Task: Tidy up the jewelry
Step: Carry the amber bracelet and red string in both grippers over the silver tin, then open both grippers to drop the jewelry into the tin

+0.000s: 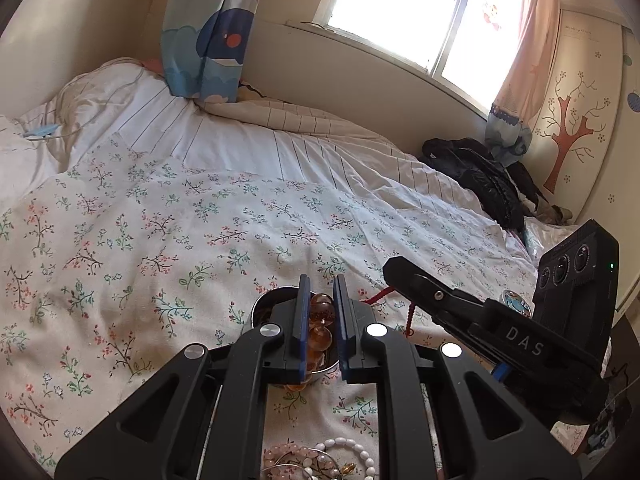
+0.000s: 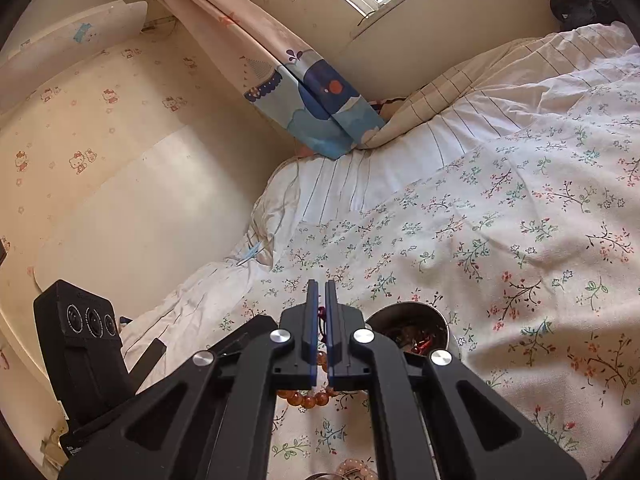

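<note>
"Well, what does the left gripper (image 1: 320,320) have?"

"Its blue-padded jaws stand a little apart with big amber beads (image 1: 322,322) between them. The pads look pressed on the string of beads, which runs from the fingertips back toward the gripper body, right over a small metal bowl (image 1: 264,308) on the flowered bedspread (image 1: 160,220)."

"And the right gripper (image 2: 322,320)?"

"The jaws are almost together, only a thin slit showing. A dark red cord (image 2: 322,320) sits in that slit, so it seems pinched there. Below the gripper a loop of amber beads (image 2: 308,398) hangs or lies against the bedspread (image 2: 520,240); whether it touches the cloth cannot be told."

"Where is the bowl in that view?"

"Just to the right of the jaws, a metal bowl (image 2: 444,320) with reddish and dark pieces inside."

"Anything else among the jewelry?"

"In the left view, a white bead bracelet (image 1: 352,452) and a pale pink bead bracelet (image 1: 280,454) lie on the bedspread near the bottom edge, partly hidden by the gripper. A red cord (image 1: 380,294) shows beside the right gripper's arm (image 1: 460,312), which reaches in from the right."

"And the room?"

"A cartoon curtain (image 1: 208,36), a bright window (image 1: 400,4), and a black jacket (image 1: 480,176) at the far side of the bed."
</note>
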Action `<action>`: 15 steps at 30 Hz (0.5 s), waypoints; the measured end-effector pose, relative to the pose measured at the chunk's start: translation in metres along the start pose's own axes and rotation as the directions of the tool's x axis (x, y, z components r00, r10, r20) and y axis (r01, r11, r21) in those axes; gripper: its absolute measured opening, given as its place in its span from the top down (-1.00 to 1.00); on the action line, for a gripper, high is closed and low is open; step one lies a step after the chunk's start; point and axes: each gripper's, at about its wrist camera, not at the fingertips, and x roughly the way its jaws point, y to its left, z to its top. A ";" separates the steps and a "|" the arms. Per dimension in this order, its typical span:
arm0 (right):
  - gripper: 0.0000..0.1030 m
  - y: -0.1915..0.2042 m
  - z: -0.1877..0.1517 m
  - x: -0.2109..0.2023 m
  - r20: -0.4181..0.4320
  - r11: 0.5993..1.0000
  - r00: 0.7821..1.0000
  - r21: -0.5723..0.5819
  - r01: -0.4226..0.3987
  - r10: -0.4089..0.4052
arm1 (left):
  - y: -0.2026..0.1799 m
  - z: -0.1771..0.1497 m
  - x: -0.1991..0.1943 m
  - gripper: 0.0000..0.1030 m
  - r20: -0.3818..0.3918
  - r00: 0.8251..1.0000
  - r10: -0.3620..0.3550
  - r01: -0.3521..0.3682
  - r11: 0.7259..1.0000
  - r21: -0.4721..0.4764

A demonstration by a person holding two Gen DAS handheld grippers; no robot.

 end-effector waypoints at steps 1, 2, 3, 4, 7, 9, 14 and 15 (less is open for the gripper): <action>0.92 -0.001 0.000 0.002 -0.001 1.000 1.000 0.000 0.002 -0.002 | -0.001 0.001 0.002 0.79 -0.001 1.000 -0.001 0.001 1.000 -0.001; 0.92 -0.001 0.001 0.004 -0.001 1.000 1.000 0.002 0.003 -0.003 | -0.001 0.002 0.005 0.79 -0.003 1.000 -0.004 0.004 1.000 -0.002; 0.92 -0.002 0.001 0.005 -0.002 1.000 1.000 0.004 0.004 -0.004 | -0.001 0.002 0.007 0.79 -0.005 1.000 -0.007 0.007 1.000 -0.005; 0.92 -0.003 0.002 0.007 -0.001 1.000 1.000 0.005 0.007 -0.007 | -0.001 0.003 0.009 0.79 -0.006 1.000 -0.010 0.010 1.000 -0.008; 0.91 -0.006 0.004 0.012 0.000 1.000 1.000 0.014 0.013 -0.013 | -0.001 0.005 0.019 0.79 -0.017 1.000 -0.026 0.026 0.999 -0.018; 0.91 -0.010 0.004 0.018 -0.006 1.000 1.000 0.022 0.016 -0.016 | 0.001 0.006 0.034 0.79 -0.054 0.998 -0.042 0.040 0.999 -0.032; 0.91 -0.019 0.002 0.038 -0.054 0.998 0.998 0.054 0.019 -0.016 | 0.028 0.000 0.060 0.78 -0.121 0.993 0.005 -0.021 0.991 -0.133; 0.91 -0.020 0.001 0.042 -0.066 0.998 0.998 0.060 0.021 -0.017 | 0.033 -0.001 0.059 0.78 -0.118 0.993 0.018 -0.035 0.989 -0.143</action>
